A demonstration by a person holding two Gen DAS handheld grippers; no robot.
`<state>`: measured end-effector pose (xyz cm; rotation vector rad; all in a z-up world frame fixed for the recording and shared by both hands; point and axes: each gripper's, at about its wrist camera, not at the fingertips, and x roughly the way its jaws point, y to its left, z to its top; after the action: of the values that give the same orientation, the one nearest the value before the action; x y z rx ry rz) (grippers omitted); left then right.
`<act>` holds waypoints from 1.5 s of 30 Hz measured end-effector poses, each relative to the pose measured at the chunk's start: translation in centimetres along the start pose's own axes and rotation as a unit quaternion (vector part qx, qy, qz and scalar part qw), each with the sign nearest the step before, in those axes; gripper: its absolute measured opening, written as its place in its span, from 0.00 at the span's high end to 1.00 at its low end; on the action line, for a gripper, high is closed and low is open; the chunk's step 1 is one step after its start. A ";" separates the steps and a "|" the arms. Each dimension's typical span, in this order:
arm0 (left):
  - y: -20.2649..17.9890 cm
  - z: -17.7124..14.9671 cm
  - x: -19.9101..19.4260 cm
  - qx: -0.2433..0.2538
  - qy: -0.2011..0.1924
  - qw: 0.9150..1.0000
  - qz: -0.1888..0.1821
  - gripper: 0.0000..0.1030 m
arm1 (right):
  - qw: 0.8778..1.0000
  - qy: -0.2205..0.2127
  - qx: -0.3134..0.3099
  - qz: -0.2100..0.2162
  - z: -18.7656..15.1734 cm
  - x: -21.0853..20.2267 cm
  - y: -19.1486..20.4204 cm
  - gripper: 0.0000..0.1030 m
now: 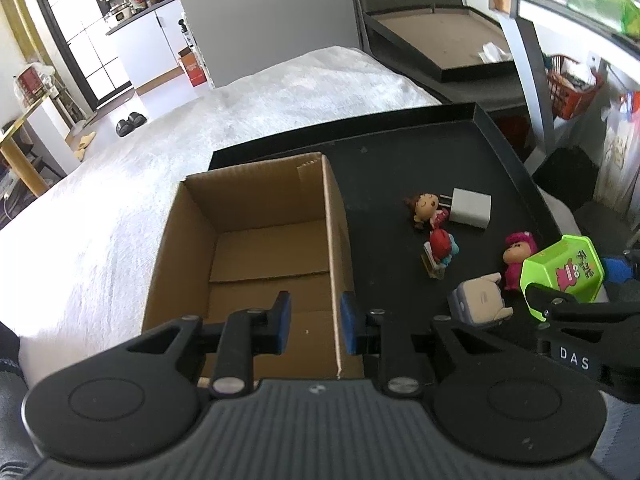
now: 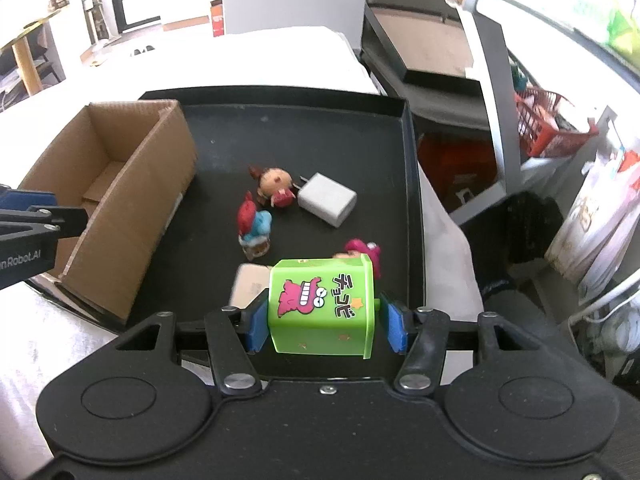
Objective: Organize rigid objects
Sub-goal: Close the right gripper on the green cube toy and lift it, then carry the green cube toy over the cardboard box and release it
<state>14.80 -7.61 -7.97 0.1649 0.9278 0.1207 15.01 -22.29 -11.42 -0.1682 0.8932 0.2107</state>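
Glossy green plastic box (image 2: pixel 322 306), hexagonal with a cartoon print, clamped between right gripper (image 2: pixel 323 326) blue pads. Left gripper (image 1: pixel 315 322) fingers apart, empty, straddling the corrugated cardboard box (image 1: pixel 256 236) wall.

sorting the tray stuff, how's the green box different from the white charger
The green box is bright green with a pink cartoon print and Japanese lettering; the white charger is plain white. The green box sits between the right gripper's blue pads, while the white charger lies free on the black tray, its prongs toward a figurine. The green box looks larger, though it is nearer the camera. Both are hard, blocky items outside the cardboard box.
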 end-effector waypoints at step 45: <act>14.5 -1.5 3.9 -0.183 -0.030 0.983 0.012 0.53 | 0.986 -0.046 -0.154 0.053 8.4 -0.2 13.3 0.47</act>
<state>15.46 7.37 -9.08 -0.1602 0.8287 0.3052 17.88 -7.53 -6.87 -0.3953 0.7739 0.4532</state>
